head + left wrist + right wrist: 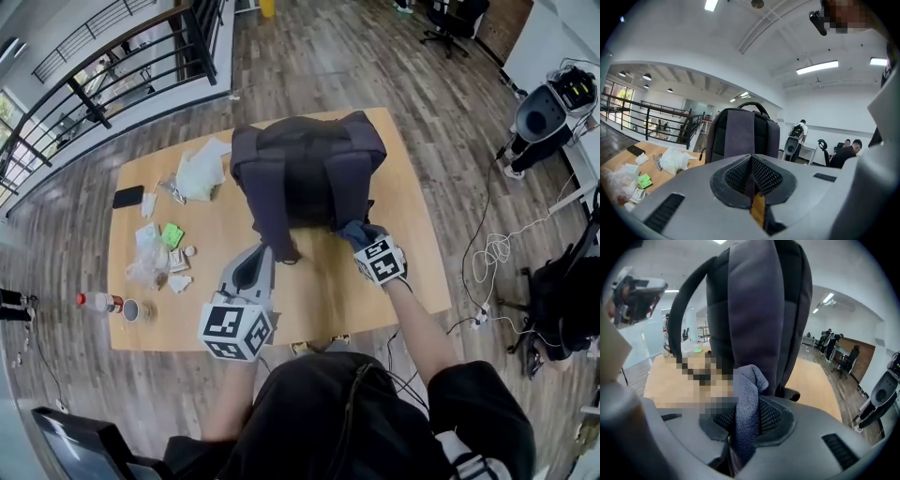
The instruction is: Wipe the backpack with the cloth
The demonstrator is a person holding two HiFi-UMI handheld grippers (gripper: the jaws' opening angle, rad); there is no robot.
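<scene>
**Cloth at the backpack's foot, strap held on the left**

The right gripper (364, 242) pinches a blue-grey cloth (747, 401) between its pads, and a fold stands up past the tips. The cloth sits against the lower end of the backpack (305, 173), by the shoulder strap on our right.

The left gripper (265, 253) is pressed together on what looks like the thin end of the other strap (278, 225), low and just in front of the pack.

The backpack stands upright near the far middle of a pale wooden table (412, 234). A white bag (200, 172), a black phone (127, 196), a green packet (172, 234) and a bottle (98, 302) lie well to the left.

Around it we see a plank floor (375, 56), a black railing (112, 66) and an office chair (450, 23).

The pack is dark purple-grey with a black back panel, and its straps face us. The cloth is nubby and soft.
</scene>
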